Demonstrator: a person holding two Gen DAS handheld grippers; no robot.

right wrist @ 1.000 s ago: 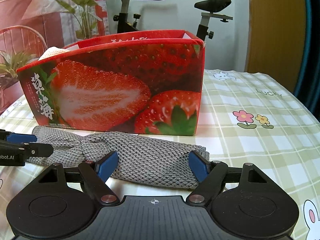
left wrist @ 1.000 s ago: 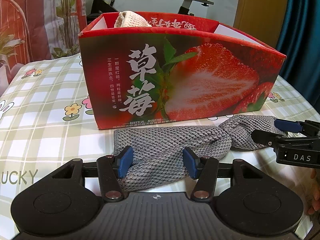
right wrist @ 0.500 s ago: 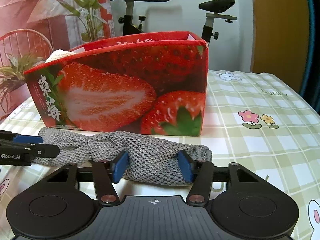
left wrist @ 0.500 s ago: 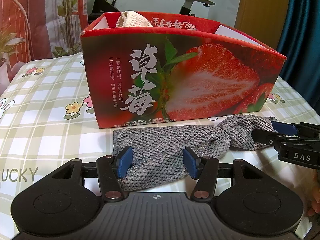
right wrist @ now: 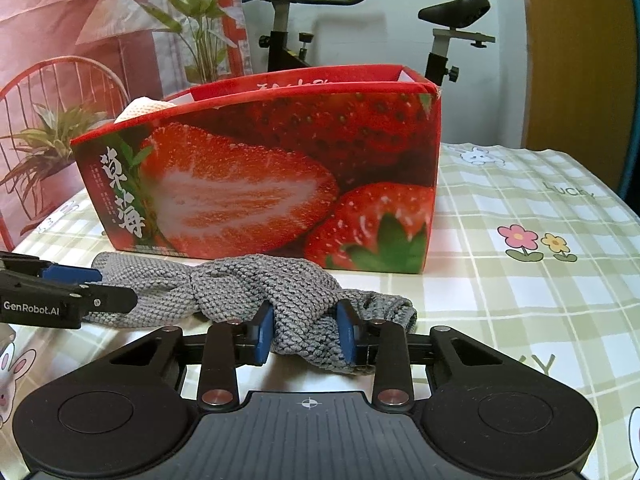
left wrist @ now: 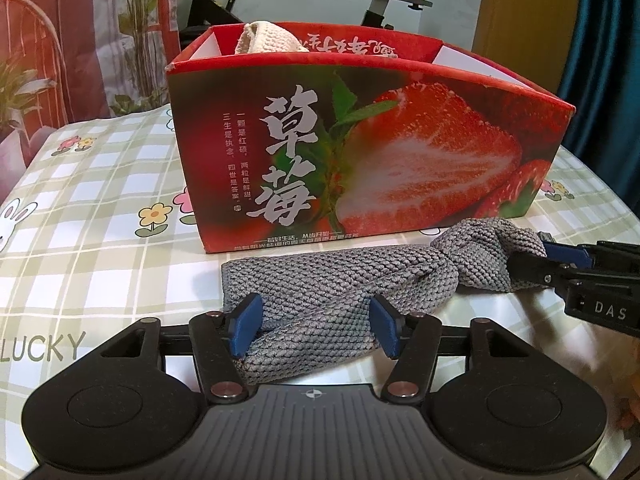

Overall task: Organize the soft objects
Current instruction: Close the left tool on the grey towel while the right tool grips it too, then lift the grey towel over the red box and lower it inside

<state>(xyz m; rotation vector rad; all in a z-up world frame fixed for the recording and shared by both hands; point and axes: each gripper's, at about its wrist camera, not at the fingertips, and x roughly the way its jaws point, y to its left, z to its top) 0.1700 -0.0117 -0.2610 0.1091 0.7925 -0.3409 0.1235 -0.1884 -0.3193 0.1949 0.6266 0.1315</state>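
Bench (left wrist: pixel 88 184), checked cloth. Strawberry box (left wrist: pixel 360 152), open-topped, standing on it; cream knit (left wrist: pixel 268 38) poking above the box's rim. Grey knit cloth (left wrist: pixel 340 280), lying along the box's front foot. My right fingers (right wrist: pixel 306 334) pinch one bunched end; my left fingers (left wrist: pixel 316 326) straddle the other end, pads touching it.

right gripper (right wrist: pixel 306 334) is pinching the bunched end of the grey knitted cloth (right wrist: pixel 256 288), which lies right in front of the red strawberry-print cardboard box (right wrist: pixel 280 176) on the checked tablecloth (right wrist: pixel 520 288).
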